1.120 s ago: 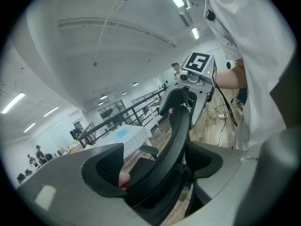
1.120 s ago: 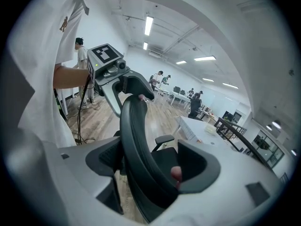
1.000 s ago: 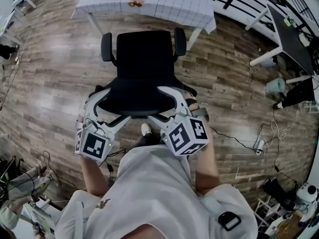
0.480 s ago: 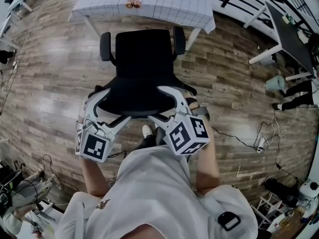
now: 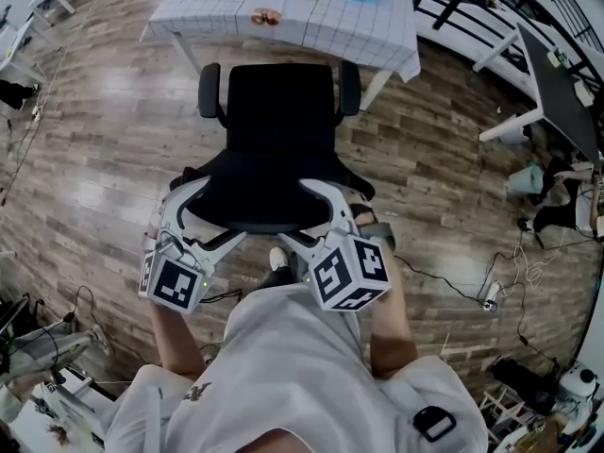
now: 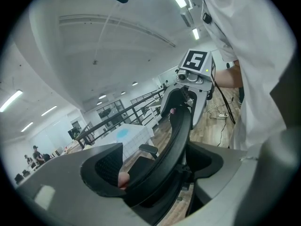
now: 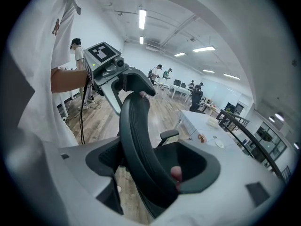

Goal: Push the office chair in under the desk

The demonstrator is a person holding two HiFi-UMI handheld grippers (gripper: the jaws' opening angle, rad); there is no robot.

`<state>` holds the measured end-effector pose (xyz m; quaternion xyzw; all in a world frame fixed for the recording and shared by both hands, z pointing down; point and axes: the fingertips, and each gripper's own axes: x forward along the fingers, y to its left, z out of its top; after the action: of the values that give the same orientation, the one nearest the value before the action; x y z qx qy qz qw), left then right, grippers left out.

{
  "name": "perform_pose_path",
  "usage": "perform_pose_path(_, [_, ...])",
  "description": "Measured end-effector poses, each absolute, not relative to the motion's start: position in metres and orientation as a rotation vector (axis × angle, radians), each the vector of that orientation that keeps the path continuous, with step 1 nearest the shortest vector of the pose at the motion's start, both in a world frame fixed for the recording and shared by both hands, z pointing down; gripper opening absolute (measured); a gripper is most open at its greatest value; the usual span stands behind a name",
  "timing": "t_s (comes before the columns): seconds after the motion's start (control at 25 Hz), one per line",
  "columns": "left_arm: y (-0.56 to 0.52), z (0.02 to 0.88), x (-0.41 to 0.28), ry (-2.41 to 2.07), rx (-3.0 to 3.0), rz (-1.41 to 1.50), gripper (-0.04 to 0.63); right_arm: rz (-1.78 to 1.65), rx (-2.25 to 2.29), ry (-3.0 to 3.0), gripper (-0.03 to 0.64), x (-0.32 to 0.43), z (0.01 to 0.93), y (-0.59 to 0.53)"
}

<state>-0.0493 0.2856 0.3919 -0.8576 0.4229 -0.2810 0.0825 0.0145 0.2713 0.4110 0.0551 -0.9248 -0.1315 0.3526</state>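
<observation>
Chair backrest (image 5: 267, 196) between fingers (image 5: 321, 189), seemingly clamped

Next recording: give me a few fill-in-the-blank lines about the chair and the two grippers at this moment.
The left gripper and right gripper each have the backrest of the ____ office chair between their jaws. The chair shows ____ armrests. The person stands ____ the chair, which faces the table.
Missing: black; two; behind.

Head view steeply down, gripper views close along jaws, sharing backrest (image 5: 269, 201) (image 6: 181, 140) (image 7: 136, 140)
</observation>
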Motion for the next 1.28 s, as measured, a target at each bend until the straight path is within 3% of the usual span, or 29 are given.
perform_pose_path(1.28, [0.236,0.392,-0.085,1.209,-2.586,-0.831,0.417,-0.302,0.164,-2.395,0.368,-0.021,0.411,0.223])
